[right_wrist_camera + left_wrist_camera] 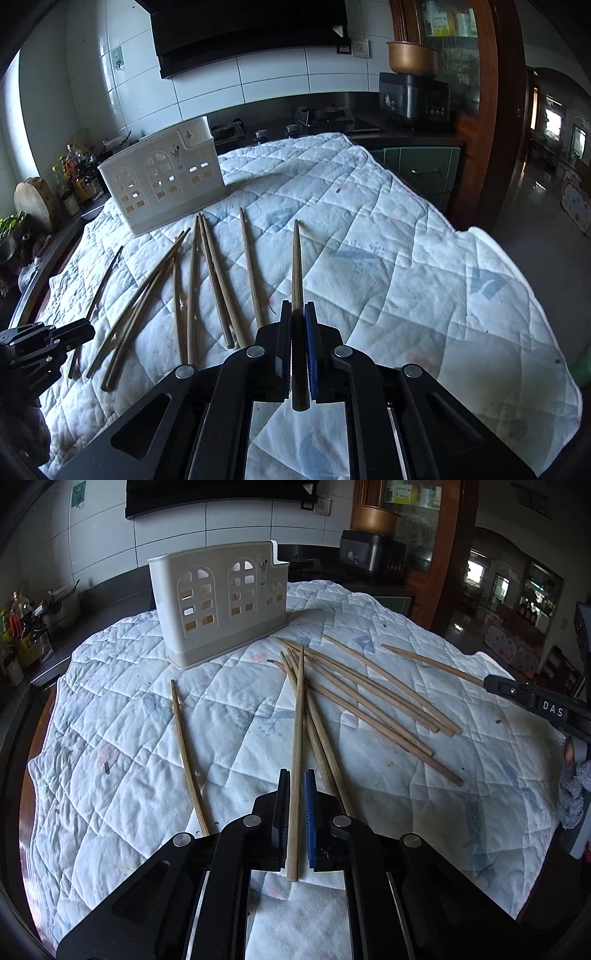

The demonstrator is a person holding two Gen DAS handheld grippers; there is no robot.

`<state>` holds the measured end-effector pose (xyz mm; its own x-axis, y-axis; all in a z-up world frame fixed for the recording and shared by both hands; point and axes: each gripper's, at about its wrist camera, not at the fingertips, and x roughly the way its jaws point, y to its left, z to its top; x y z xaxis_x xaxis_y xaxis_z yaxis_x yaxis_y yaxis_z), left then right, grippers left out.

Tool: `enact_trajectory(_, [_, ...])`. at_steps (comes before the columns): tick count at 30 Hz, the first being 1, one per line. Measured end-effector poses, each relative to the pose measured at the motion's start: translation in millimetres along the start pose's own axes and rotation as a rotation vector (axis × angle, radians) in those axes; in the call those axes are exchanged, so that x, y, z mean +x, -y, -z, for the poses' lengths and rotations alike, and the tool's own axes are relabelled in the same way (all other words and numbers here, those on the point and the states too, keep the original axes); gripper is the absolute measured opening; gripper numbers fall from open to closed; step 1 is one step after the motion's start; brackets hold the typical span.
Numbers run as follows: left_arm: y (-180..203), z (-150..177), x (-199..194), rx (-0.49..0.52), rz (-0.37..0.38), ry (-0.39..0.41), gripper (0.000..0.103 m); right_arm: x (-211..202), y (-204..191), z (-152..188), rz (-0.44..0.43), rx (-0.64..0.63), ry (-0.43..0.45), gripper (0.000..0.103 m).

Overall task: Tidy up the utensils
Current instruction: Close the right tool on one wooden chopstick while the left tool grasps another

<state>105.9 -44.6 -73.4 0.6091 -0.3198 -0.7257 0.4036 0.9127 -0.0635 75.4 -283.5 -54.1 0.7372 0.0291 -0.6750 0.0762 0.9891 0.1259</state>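
Note:
A white plastic utensil holder [221, 602] with arched cut-outs stands upright at the far side of the quilted cloth [129, 738]; it also shows in the right wrist view [162, 181]. Several wooden chopsticks [369, 701] lie loose on the cloth in front of it, and they show in the right wrist view [207, 280] too. My left gripper [296, 775] is shut on one chopstick [298, 716] that points toward the holder. My right gripper [296, 306] is shut on another chopstick [296, 266]. The right gripper also shows at the right edge of the left wrist view [495, 685].
One bent chopstick [186, 757] lies apart at the left. Behind the cloth runs a dark counter with a stove [325, 114] and a black appliance [413, 99]. Bottles [74, 173] stand at the left. The cloth's right edge [535, 295] drops to the floor.

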Motion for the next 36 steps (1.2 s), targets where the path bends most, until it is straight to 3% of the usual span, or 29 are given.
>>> enact_trajectory(9, [2,8,7,-0.009,-0.014,-0.048,0.010,-8,1,-3,-0.028,0.002,0.018,0.007])
enact_trajectory(13, [0,9,14,-0.012,-0.021,-0.066,0.022,-9,0,-4,-0.034,0.002,0.026,0.007])
enact_trajectory(20, [-2,14,22,-0.018,-0.010,-0.080,0.020,-8,-3,-7,-0.036,-0.007,0.032,0.007])
enact_trajectory(22, [-3,13,22,-0.021,-0.020,-0.081,0.011,-8,-3,-7,-0.036,-0.006,0.033,0.007])
enact_trajectory(25, [-3,12,24,-0.017,-0.018,-0.093,0.008,-9,-4,-8,-0.037,-0.009,0.035,0.007])
enact_trajectory(31, [-3,0,31,0.022,-0.008,-0.192,0.009,-10,-7,-10,-0.043,-0.012,0.043,0.007])
enact_trajectory(36, [-4,-4,34,0.012,0.000,-0.225,0.009,-9,-5,-9,-0.044,-0.006,0.039,0.007])
